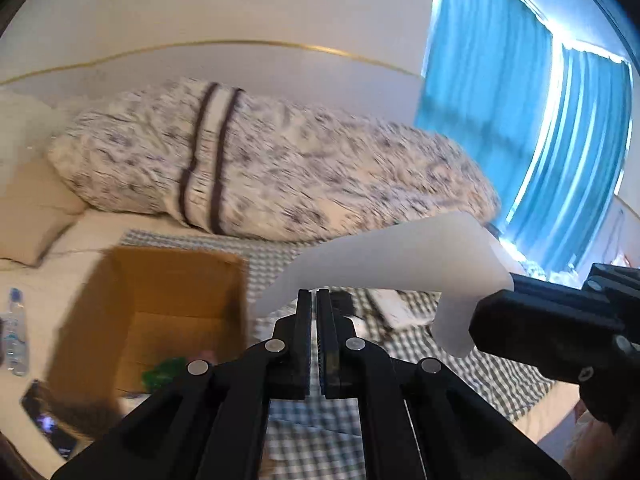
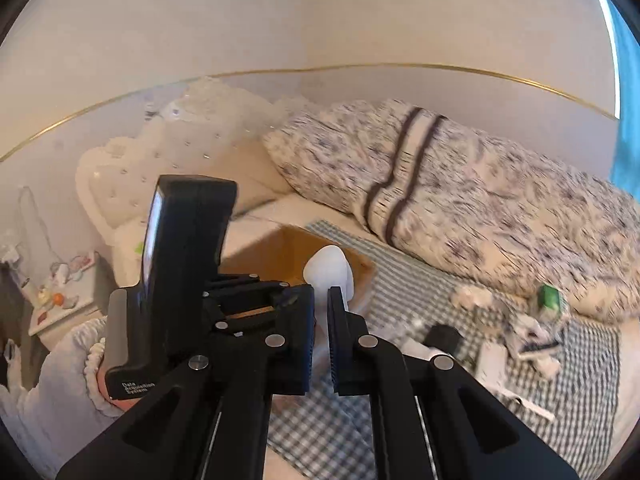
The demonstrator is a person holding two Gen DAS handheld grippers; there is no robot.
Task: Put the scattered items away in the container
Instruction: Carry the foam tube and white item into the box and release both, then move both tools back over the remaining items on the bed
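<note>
Two tools: right tool (image 2: 321,320) clamps white plastic piece (image 1: 392,256); left tool (image 1: 314,320) nearly closed, empty, cardboard box (image 1: 160,280) to its left.

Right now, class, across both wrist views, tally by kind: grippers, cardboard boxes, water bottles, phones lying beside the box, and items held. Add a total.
Grippers: 2, the left gripper and the right gripper
Cardboard box: 1
Water bottle: 1
Phone: 1
White item held: 1
Total: 6
</note>
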